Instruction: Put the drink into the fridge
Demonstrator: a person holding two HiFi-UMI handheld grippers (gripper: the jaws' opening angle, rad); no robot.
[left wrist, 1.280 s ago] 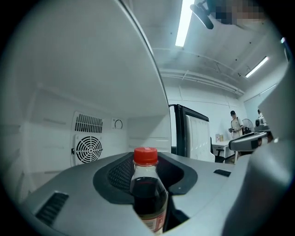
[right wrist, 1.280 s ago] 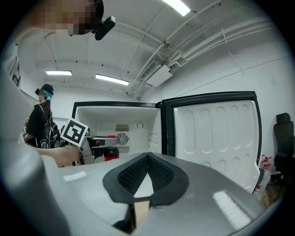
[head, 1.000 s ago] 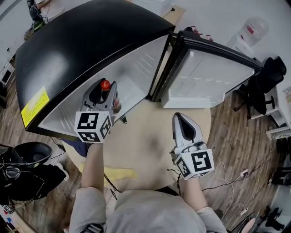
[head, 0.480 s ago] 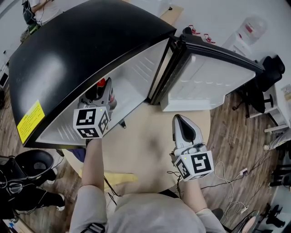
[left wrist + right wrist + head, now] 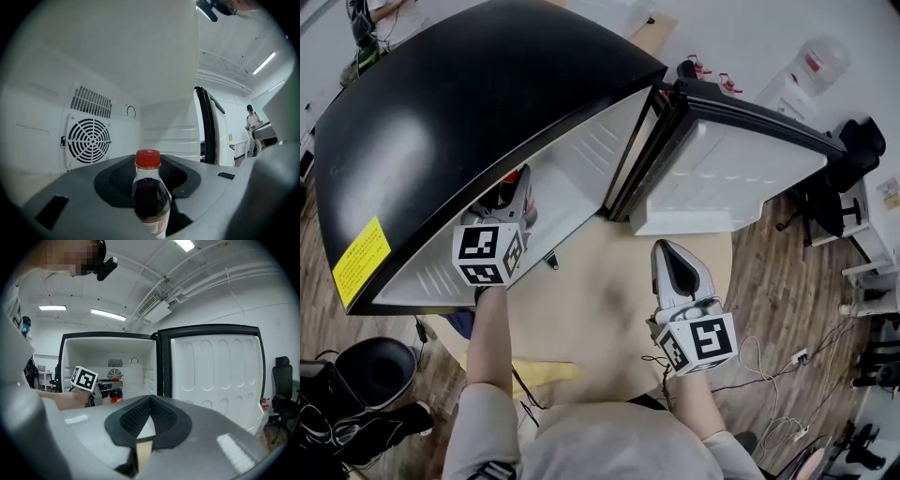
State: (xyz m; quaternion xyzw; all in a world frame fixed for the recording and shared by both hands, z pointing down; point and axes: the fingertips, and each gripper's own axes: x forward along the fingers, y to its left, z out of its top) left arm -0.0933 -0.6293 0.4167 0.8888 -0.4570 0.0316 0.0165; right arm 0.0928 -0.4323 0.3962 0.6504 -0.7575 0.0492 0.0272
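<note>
A bottle of dark drink [image 5: 151,197] with a red cap stands upright between the jaws of my left gripper [image 5: 149,171], which is shut on it. Gripper and bottle are inside the open fridge [image 5: 469,103], in front of the round fan grille [image 5: 89,139] on its back wall. In the head view the left gripper [image 5: 508,192] reaches under the fridge's black top, which hides most of the bottle. From the right gripper view the bottle [image 5: 115,394] shows on the fridge floor level. My right gripper [image 5: 668,253] hovers over the round table, shut and with nothing in it.
The fridge door [image 5: 722,159] stands wide open to the right, white inside. A round wooden table [image 5: 591,309] lies below both grippers. A black bin [image 5: 366,375] and cables are on the floor at left; a person [image 5: 253,122] stands far off.
My left gripper has moved deeper into the fridge with the bottle, so the red cap is now mostly hidden under the black top. The right gripper has hardly moved.
</note>
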